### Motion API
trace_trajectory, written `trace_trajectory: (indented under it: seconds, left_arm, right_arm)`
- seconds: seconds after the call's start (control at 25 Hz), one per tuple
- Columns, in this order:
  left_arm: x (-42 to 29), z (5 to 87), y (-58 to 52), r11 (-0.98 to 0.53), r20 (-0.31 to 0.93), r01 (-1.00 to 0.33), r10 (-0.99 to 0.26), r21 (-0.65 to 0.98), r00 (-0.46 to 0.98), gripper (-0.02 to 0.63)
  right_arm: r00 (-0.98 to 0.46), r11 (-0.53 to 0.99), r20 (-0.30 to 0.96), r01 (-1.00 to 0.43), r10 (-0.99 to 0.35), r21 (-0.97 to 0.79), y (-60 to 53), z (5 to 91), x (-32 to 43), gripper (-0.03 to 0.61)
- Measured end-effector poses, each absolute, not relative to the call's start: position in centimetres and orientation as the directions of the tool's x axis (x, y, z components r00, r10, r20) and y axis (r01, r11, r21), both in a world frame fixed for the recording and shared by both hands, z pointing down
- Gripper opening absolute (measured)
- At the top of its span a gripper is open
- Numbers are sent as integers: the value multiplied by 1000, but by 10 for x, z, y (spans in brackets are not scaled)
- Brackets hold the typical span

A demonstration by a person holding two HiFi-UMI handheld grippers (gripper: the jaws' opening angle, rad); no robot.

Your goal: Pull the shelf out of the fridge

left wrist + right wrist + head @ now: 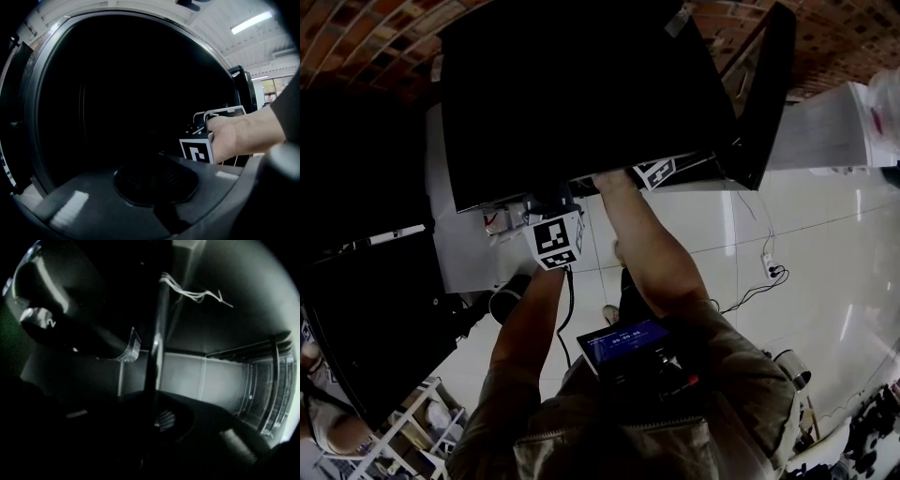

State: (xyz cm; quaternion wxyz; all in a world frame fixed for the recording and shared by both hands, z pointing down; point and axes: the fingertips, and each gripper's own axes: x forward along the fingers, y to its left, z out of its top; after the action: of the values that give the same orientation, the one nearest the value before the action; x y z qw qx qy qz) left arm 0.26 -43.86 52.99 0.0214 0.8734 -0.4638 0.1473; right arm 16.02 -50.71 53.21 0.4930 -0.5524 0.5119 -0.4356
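Observation:
From above, the black fridge stands with its door swung open at the right. My right gripper reaches in under the fridge's top edge. In the right gripper view the thin shelf shows edge-on, a dark pane running straight down into my right gripper, whose jaws are shut on its front edge. My left gripper hangs just outside the fridge's left front, its jaws hidden. The left gripper view shows only a dark fridge surface and the right gripper's marker cube in a hand.
The pale inner fridge wall and ribbed rails lie beyond the shelf. A white cabinet stands right of the door. A power strip with cable lies on the tiled floor. A black case and white rack sit left.

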Motion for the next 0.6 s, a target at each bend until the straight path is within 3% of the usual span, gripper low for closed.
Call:
trace_trajectory:
  seconds: [0.36,0.6]
  left_arm:
    - [6,520,-425,-573,263,-812,-805,-112,532,5]
    - [2,512,-410,-567,248,-816,-811,-112,530,6]
  right_arm:
    - [121,0,-1,-14,-993,-1000,-494,540,160,9]
    - [114,-2,1,-11,-993,-1000,-473,541,156,9]
